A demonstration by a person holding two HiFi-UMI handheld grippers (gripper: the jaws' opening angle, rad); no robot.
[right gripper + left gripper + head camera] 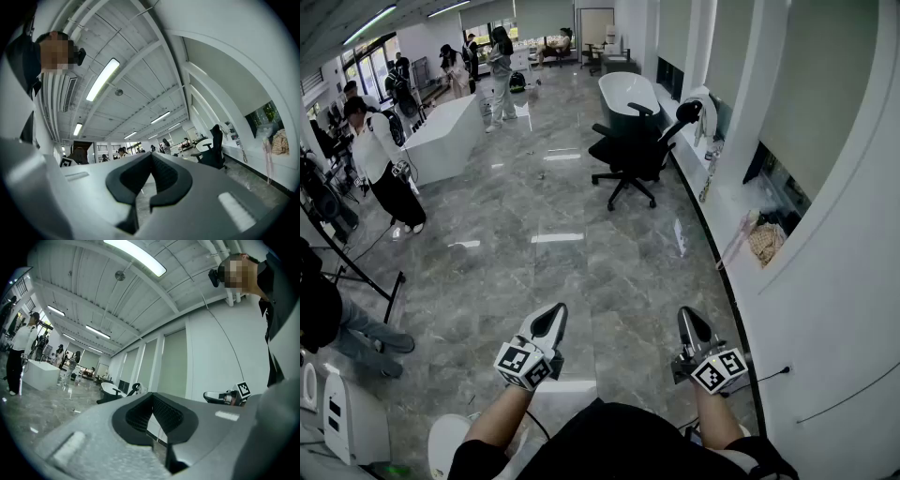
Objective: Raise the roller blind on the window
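**Desk:** Where is the blind in this one?

**Photographer:** Right of frame. The roller blind [827, 89] hangs in the nearest window recess of the curved white wall [853, 309], drawn most of the way down. Only a strip of dark glass [786, 187] shows beneath its bottom edge, above a sill [724, 208] that carries a woven-looking bundle [766, 242].

**Desk:** Which way does it run?

**Photographer:** The sheet faces into the room. Its long axis is vertical, with the hem lying across the window. The roller at the top is out of frame.

**Desk:** And the tools?

**Photographer:** Both are clenched on nothing. The left gripper [553, 319] and the right gripper [689, 321] are held at the person's waist. They point ahead over the grey marble floor [562, 234], well apart from the window.

**Desk:** So what stage is this?

**Photographer:** By my reading it is the approach, with the blind not yet raised. The next move calls for turning right, closing on the recess, opening one pair of jaws and taking the pull cord. A thin pale cord [734, 242] hangs by the sill, but I cannot tell whether it belongs to this blind.

**Desk:** Anything nearby?

**Photographer:** An office chair [630, 155] and a bathtub [628, 94] stand farther along the wall, past the window.
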